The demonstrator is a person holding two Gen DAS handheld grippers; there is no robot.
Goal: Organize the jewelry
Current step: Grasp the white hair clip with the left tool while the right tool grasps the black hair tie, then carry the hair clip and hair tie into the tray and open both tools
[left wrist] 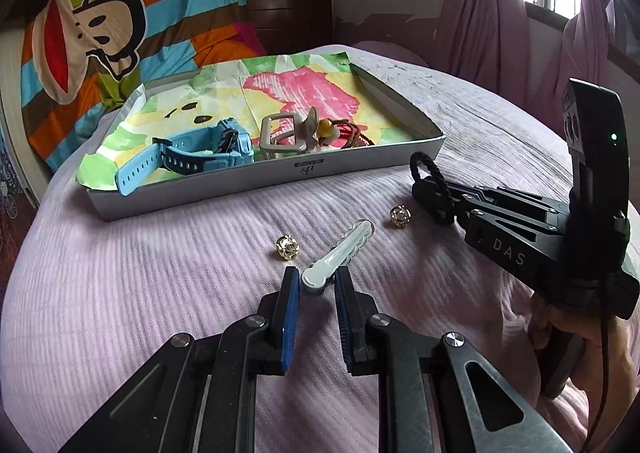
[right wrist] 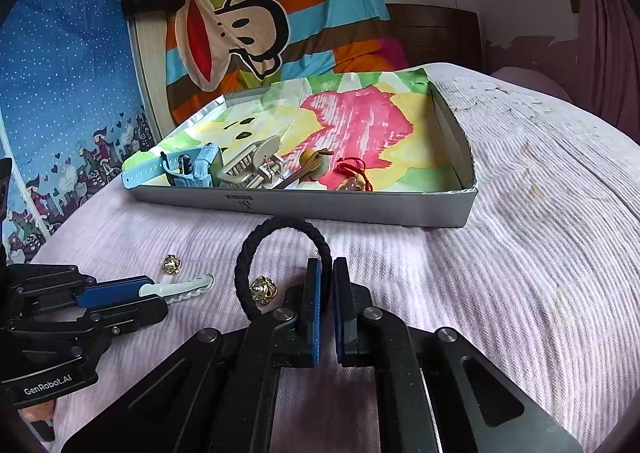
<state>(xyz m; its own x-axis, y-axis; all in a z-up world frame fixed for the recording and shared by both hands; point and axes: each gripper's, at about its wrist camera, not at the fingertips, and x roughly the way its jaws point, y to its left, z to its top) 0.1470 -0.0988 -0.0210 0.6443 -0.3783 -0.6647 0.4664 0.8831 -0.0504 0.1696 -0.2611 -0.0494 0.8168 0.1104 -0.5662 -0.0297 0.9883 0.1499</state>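
Our left tool [left wrist: 316,283] pinches the white hair clip [left wrist: 338,255]; our right tool [right wrist: 327,273] clamps the black hair tie [right wrist: 280,229]. Two gold beads [left wrist: 287,247] lie on the bed [left wrist: 160,293] beside them, before the tray [left wrist: 240,189].

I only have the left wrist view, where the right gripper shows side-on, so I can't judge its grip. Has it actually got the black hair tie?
Observer: Yes. In the right wrist view the right gripper is shut on the band of the black hair tie, and the loop stands up ahead of the fingers.
Operator: Is there free space at the right end of the box? Its front wall hides part of the floor from me.
Observer: To the right of the red cord charm, only the painted paper lining shows, up to the side wall.
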